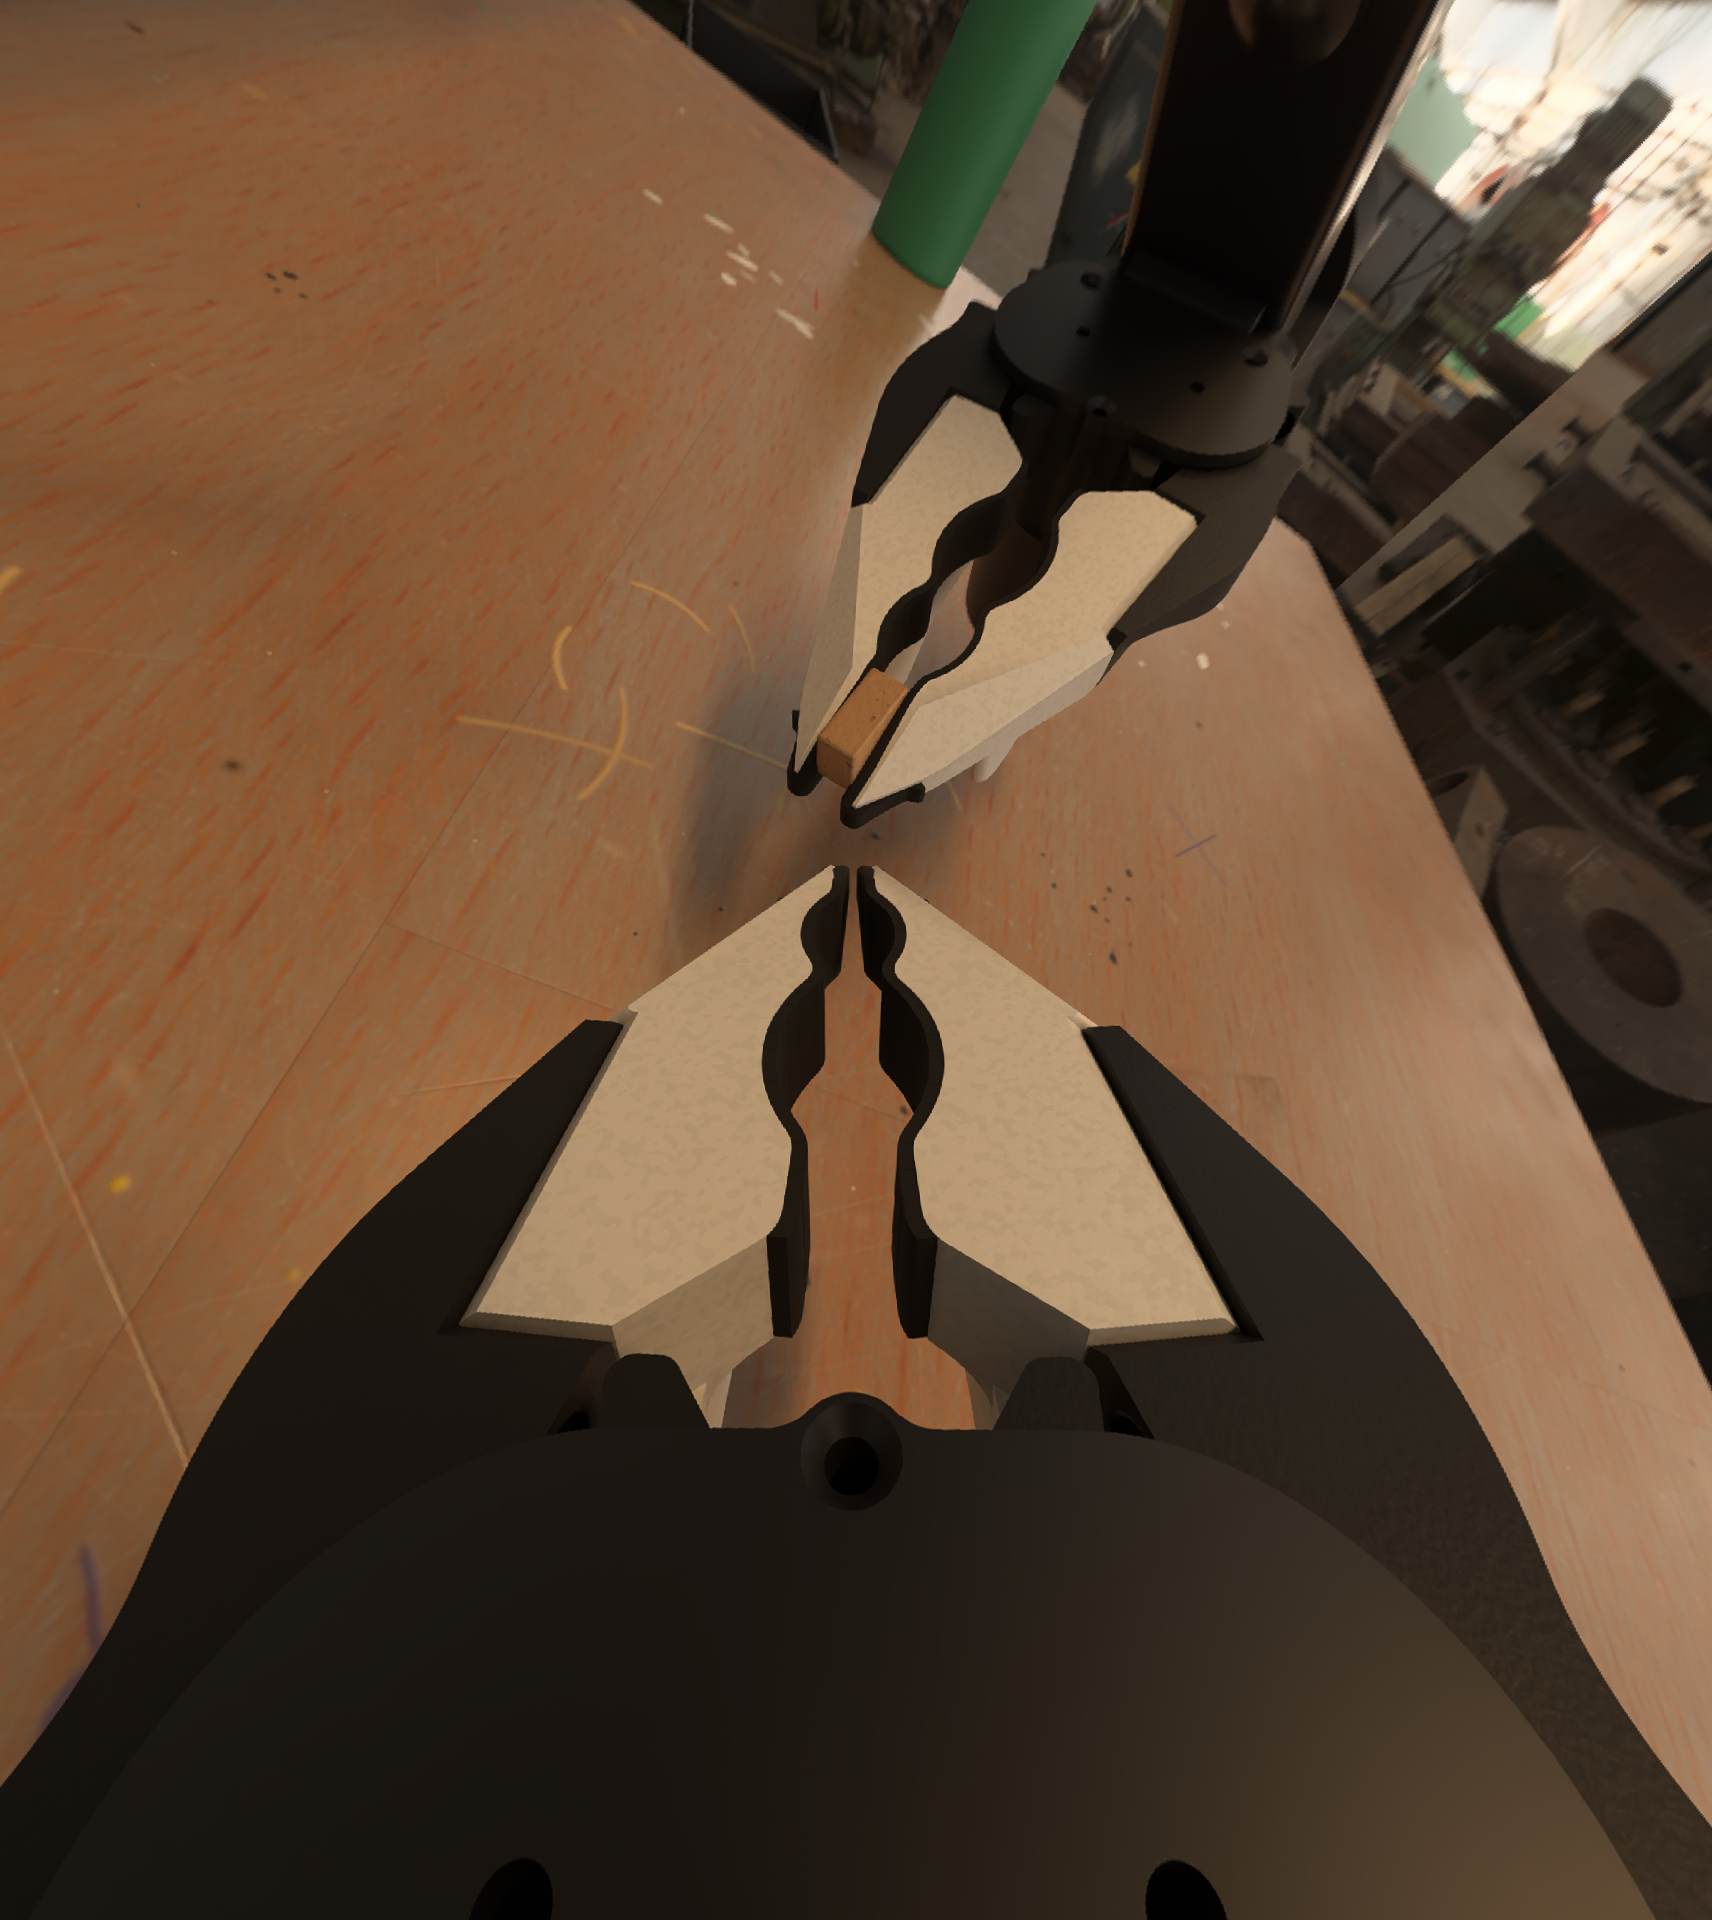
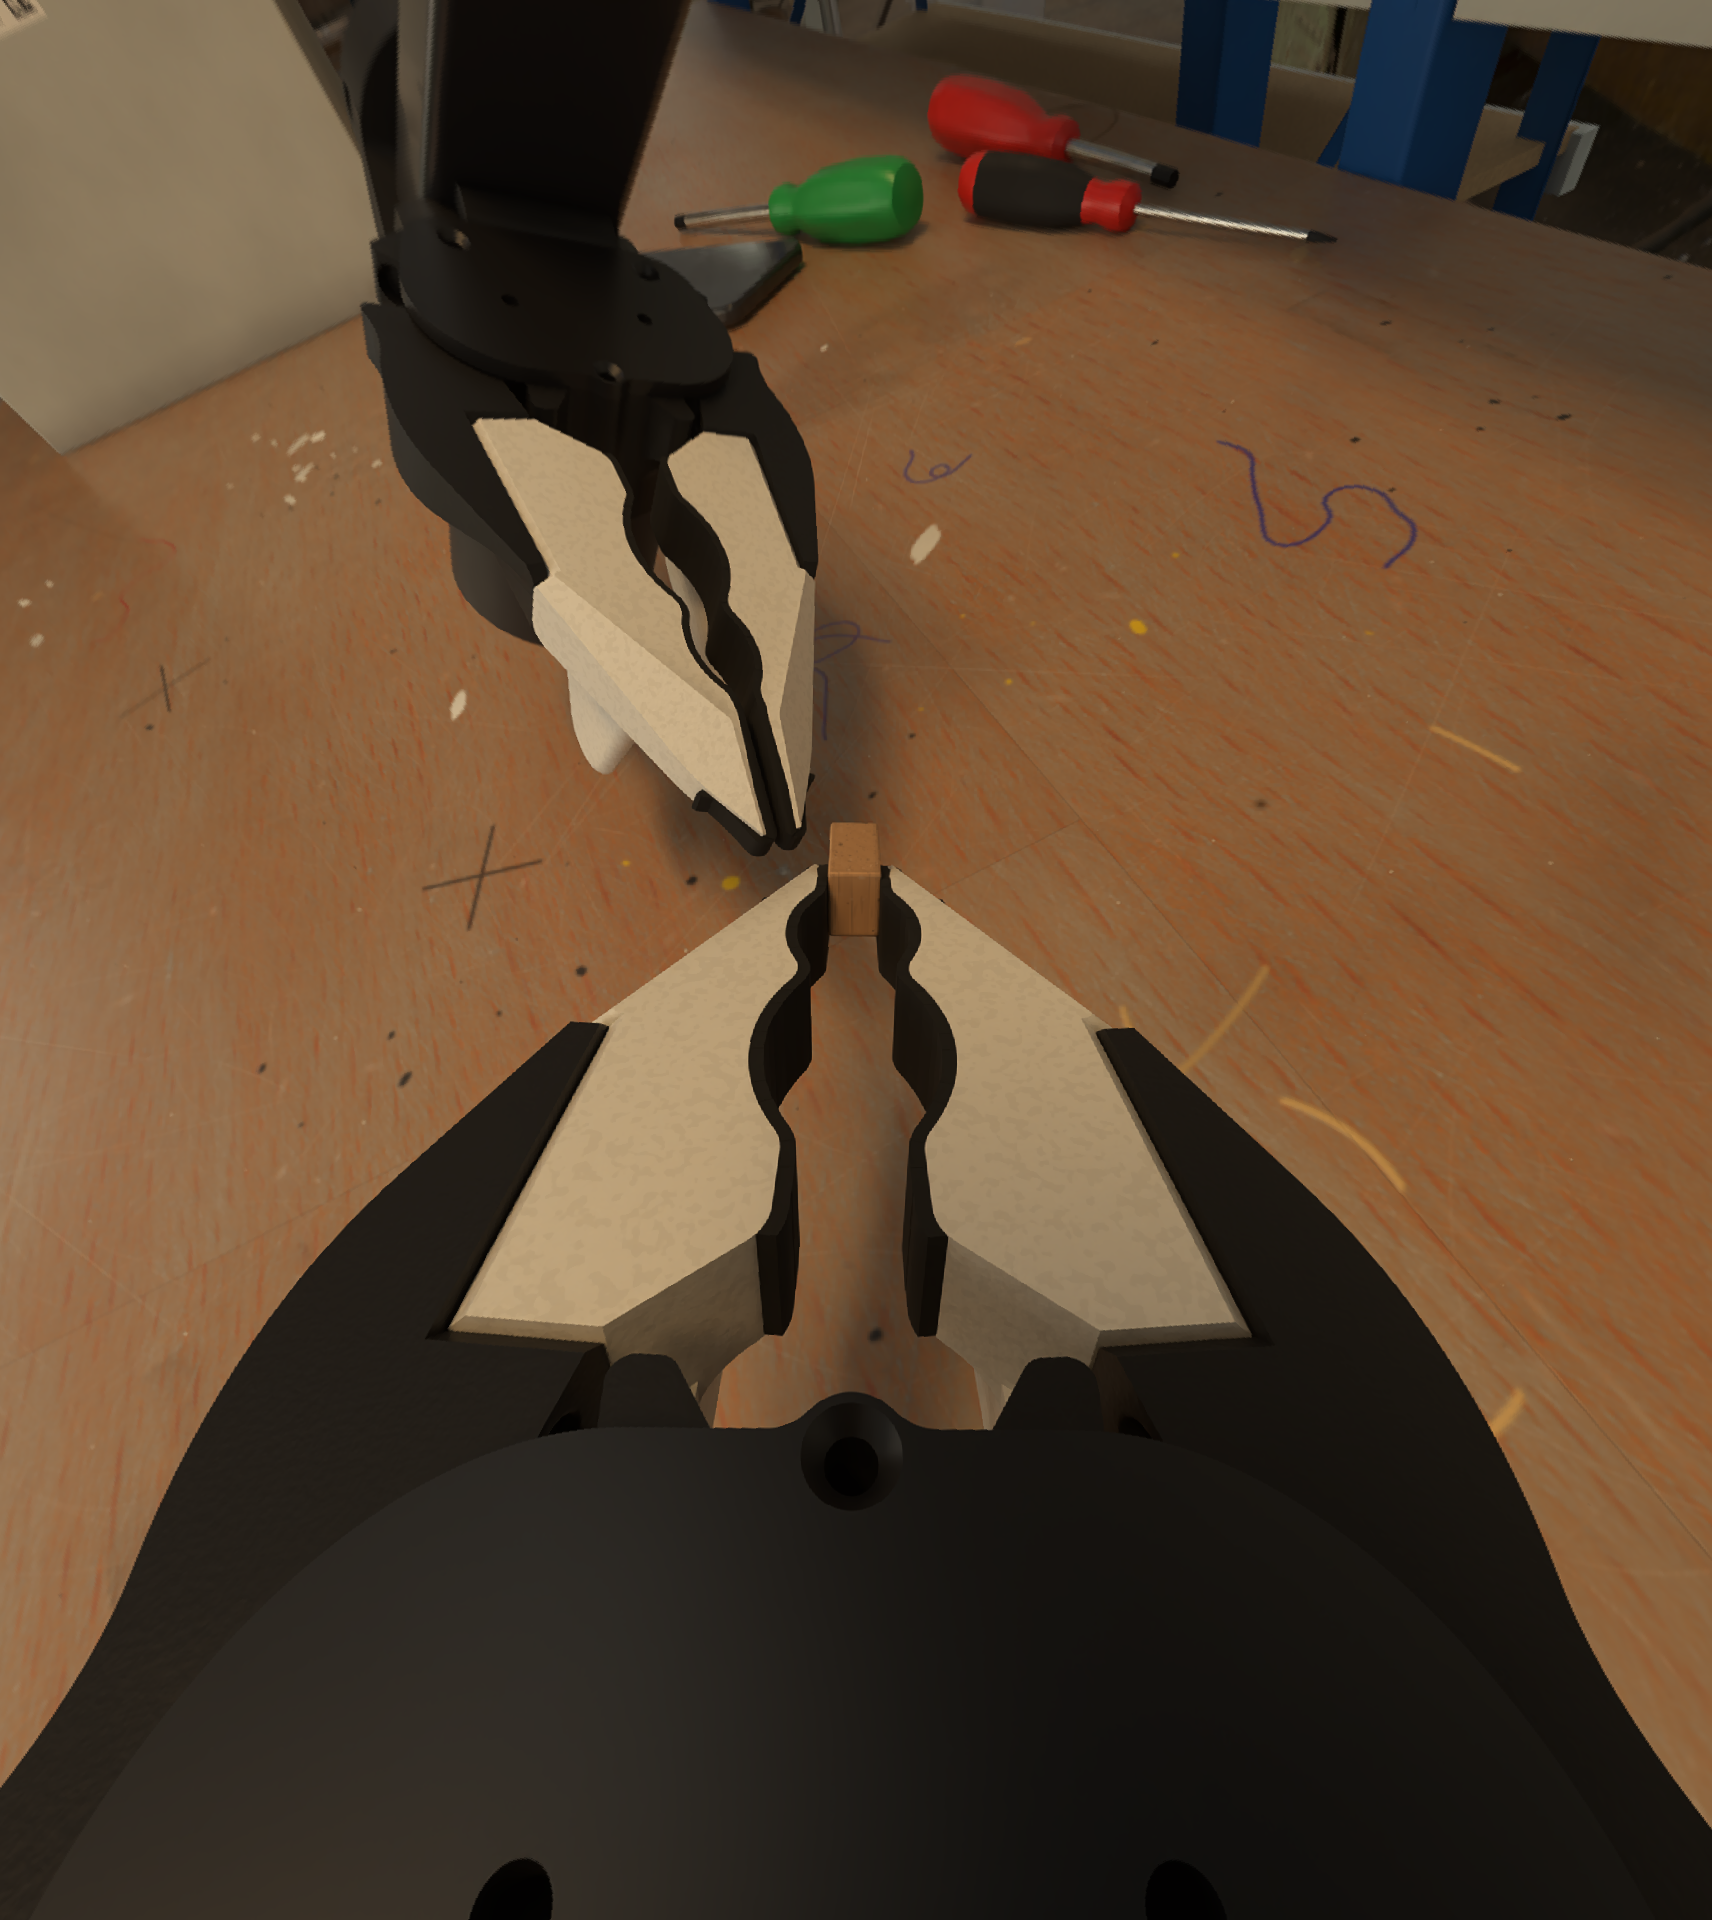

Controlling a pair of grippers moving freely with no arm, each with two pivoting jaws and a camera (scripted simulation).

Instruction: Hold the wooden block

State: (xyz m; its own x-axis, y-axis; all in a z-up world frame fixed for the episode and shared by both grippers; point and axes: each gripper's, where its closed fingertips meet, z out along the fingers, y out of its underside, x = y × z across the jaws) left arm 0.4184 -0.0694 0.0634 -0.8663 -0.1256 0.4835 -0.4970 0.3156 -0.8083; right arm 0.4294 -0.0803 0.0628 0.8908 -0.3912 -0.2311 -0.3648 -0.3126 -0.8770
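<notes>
Wooden block (image 2: 854, 894) pinched between right gripper (image 2: 853, 878) tips, just above the table (image 2: 1247, 831). Left gripper (image 1: 852, 871) clenched on nothing, tips near the block.

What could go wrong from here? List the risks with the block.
1. The right hand-held gripper pinches the wooden block only at its fingertips, with part of the block sticking out past them, so it could slip or twist out.
2. The left hand-held gripper, shut and empty, sits tip to tip with the right one; a small drift might knock the block loose.
3. A dropped block would land on the table.
</notes>
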